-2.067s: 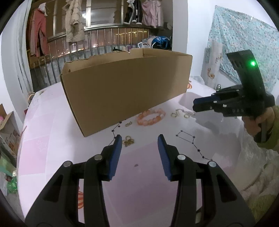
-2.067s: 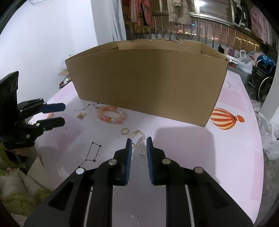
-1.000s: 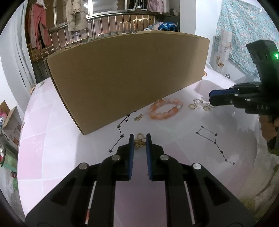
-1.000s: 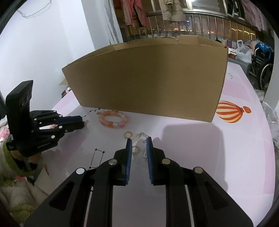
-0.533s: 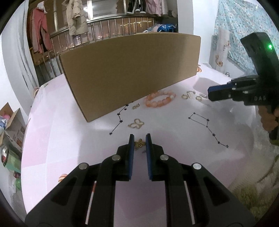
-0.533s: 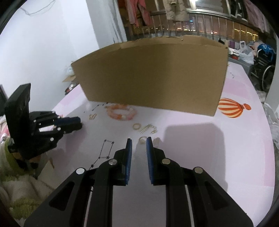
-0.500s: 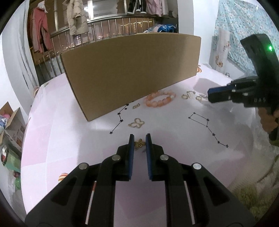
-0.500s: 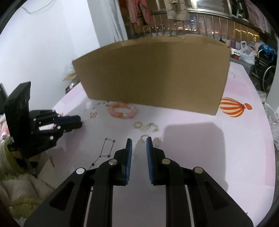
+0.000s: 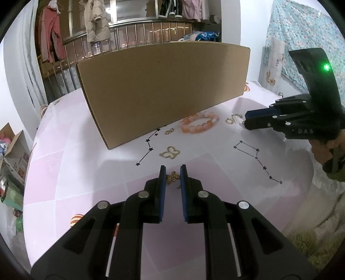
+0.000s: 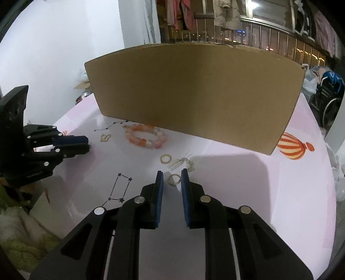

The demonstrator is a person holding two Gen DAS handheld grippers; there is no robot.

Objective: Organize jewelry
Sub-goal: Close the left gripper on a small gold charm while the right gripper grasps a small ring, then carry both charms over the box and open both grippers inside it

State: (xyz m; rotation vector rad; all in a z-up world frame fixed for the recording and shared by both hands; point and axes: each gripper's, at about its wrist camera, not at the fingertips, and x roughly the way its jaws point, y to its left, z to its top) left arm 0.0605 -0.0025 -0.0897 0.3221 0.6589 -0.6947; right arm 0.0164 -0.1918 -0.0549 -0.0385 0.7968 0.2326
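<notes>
Cardboard box (image 9: 163, 86) edge — bare pink table (image 9: 215, 168) before it.

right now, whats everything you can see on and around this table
cardboard box: one, brown, standing at the back of the table
bead bracelet: one, pink and orange, in front of the box
butterfly charm: one, gold outline, lying ahead of the left gripper
small gold charm: one, pinched between the left gripper's pads
loose ring: one, gold, near the bracelet
chain pieces: a small tangle, gold, beside the loose ring
second ring: one, gold, between the right gripper's fingers; grip unclear
table: one, pink and white with star and balloon prints
hanging clothes: several, behind the railing
left gripper: black, blue pads
right gripper: black, blue pads
hand: one, holding the right gripper
</notes>
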